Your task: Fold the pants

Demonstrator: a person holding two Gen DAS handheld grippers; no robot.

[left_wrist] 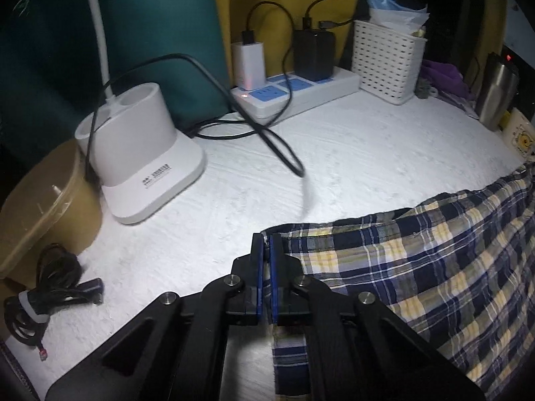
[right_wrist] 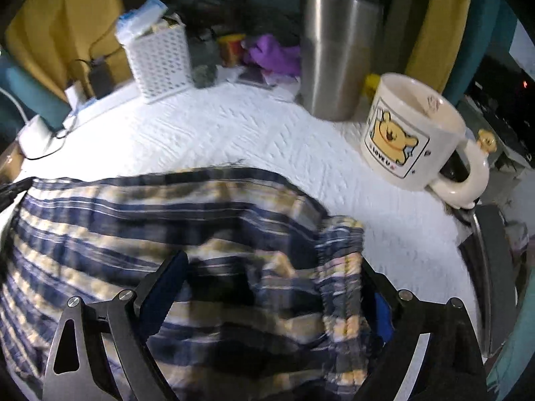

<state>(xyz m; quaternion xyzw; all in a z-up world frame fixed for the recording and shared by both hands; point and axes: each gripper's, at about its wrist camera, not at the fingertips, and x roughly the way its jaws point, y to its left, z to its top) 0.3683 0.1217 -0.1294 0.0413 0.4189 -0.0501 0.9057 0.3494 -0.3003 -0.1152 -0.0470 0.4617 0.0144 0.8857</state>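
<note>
The plaid pants (left_wrist: 418,267), navy, yellow and white, lie on the white textured table cover (left_wrist: 351,153). In the left wrist view my left gripper (left_wrist: 266,239) is shut on the pants' left corner hem, with cloth pinched between the blue pads (left_wrist: 259,267). In the right wrist view the pants (right_wrist: 167,220) fill the lower half, blurred. My right gripper (right_wrist: 271,267) is open, its jaws wide apart over the bunched waistband (right_wrist: 341,260), which lies between the fingers (right_wrist: 167,284).
A white lamp base (left_wrist: 140,153), a black cable (left_wrist: 267,133), a power strip (left_wrist: 294,93), a white basket (left_wrist: 388,60), a tan bowl (left_wrist: 43,207) and a coiled cable (left_wrist: 43,294) ring the left. A steel tumbler (right_wrist: 337,50) and a bear mug (right_wrist: 414,133) stand at the right.
</note>
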